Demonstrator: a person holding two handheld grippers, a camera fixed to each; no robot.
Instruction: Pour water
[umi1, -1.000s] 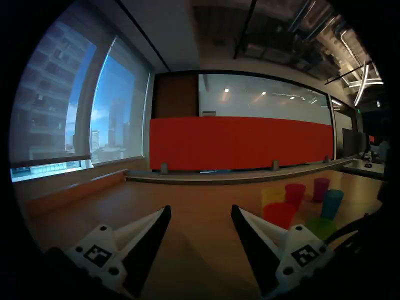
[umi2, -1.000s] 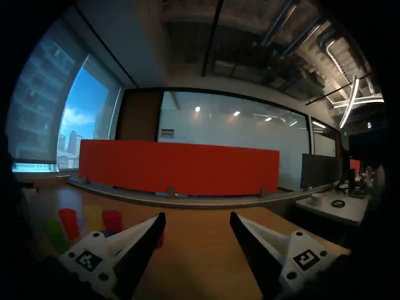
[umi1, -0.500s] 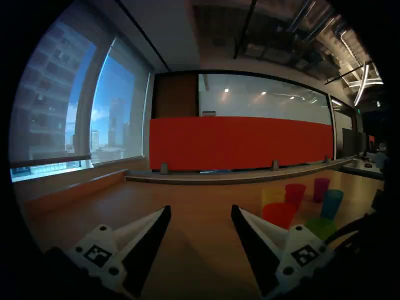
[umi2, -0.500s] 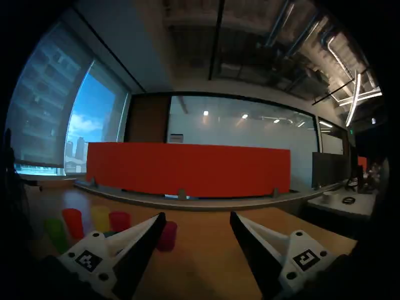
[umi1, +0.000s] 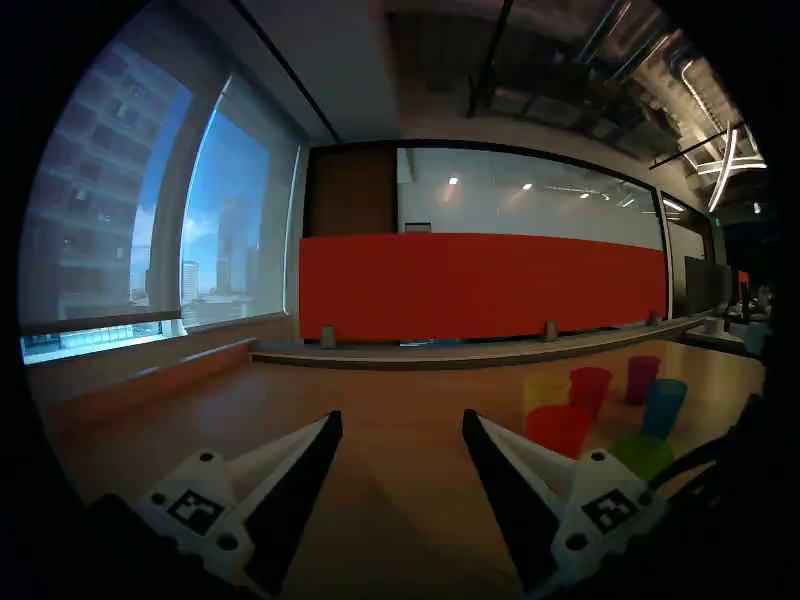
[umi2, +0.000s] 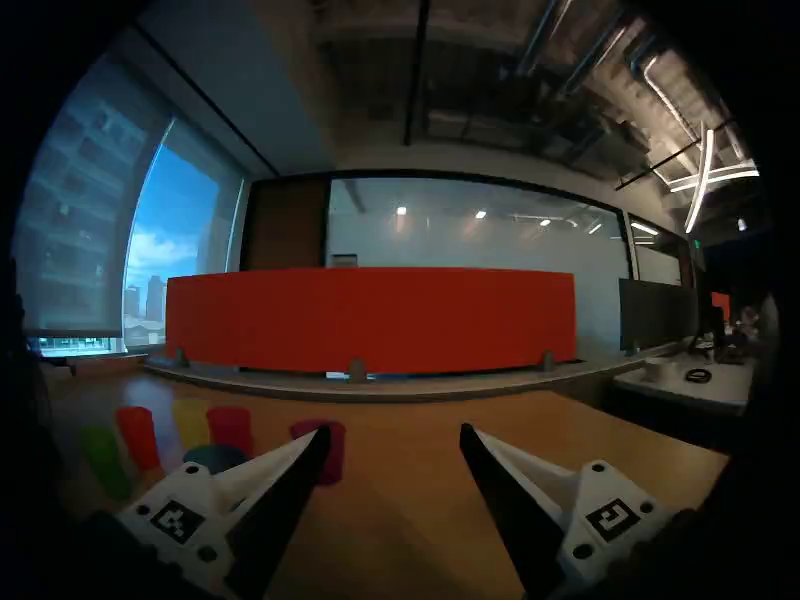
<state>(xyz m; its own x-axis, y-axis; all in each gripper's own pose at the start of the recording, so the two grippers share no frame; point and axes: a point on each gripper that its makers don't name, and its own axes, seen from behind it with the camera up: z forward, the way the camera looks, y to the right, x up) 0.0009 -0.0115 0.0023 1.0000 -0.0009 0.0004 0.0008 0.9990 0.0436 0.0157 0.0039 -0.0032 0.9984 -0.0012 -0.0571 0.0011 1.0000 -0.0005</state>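
Several coloured plastic cups stand grouped on a wooden table (umi1: 400, 400). In the left gripper view they sit at the right: an orange-red cup (umi1: 558, 428), a yellow cup (umi1: 541, 390), a red cup (umi1: 590, 387), a magenta cup (umi1: 642, 378), a teal cup (umi1: 664, 406) and a green cup (umi1: 640, 455). My left gripper (umi1: 400, 422) hangs open to their left, holding nothing. In the right gripper view the cups are at the lower left: green (umi2: 99, 459), orange-red (umi2: 137, 436), yellow (umi2: 190, 422), red (umi2: 230, 428), magenta (umi2: 328, 450). My right gripper (umi2: 392, 432) is open and empty beside them.
A long red divider panel (umi1: 480, 285) stands along the table's far edge. Tall windows (umi1: 150, 220) line the left wall. A second desk (umi2: 690, 385) with a monitor and small items stands to the right.
The right gripper's view has dipped downward and shifted, bringing the magenta cup and more of the table into sight. The left gripper has stayed almost still.
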